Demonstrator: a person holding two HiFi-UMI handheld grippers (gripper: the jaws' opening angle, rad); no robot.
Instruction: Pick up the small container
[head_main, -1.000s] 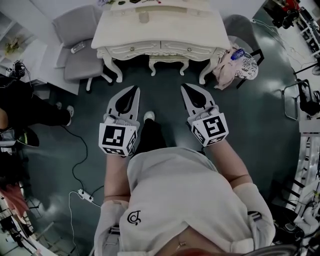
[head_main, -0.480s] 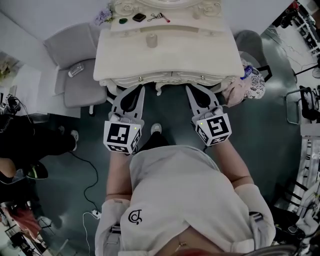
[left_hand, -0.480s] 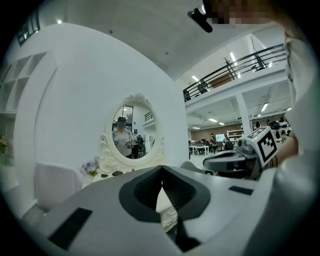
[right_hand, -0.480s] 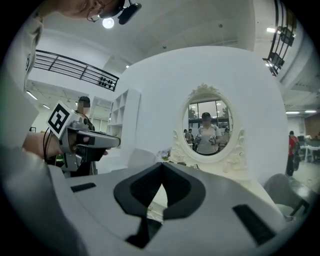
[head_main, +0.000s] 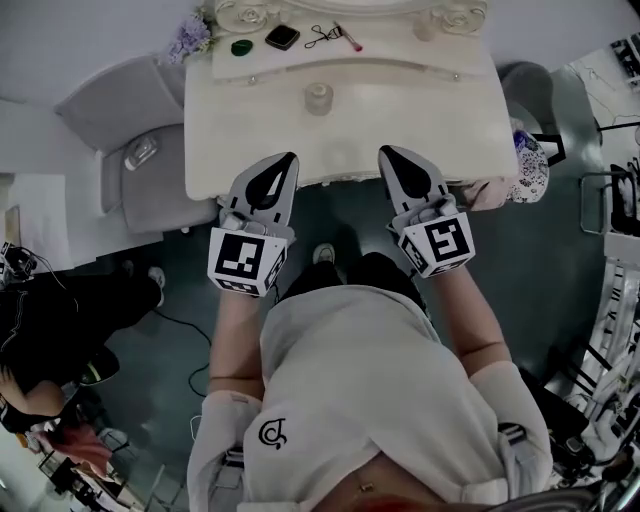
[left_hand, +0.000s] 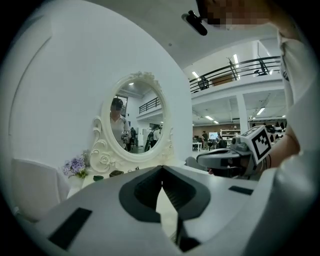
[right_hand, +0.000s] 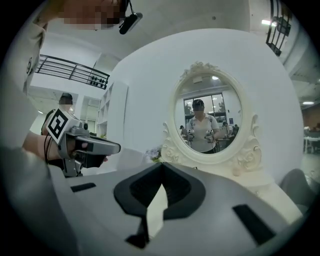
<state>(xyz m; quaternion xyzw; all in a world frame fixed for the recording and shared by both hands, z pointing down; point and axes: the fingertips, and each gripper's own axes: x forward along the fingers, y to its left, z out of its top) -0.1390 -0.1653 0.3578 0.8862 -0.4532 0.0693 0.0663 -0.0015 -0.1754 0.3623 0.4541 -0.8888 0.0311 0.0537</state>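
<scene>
While the left gripper and right gripper hover closed and empty at the table edge, the small jar sits mid-table ahead, between them. It looks light, rigid and perhaps slippery; grip its sides. Its lid and material are too small to make out.

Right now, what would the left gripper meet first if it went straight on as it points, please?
Probably the small container on the dressing table: the left gripper points almost straight at it, though its height is unclear.
</scene>
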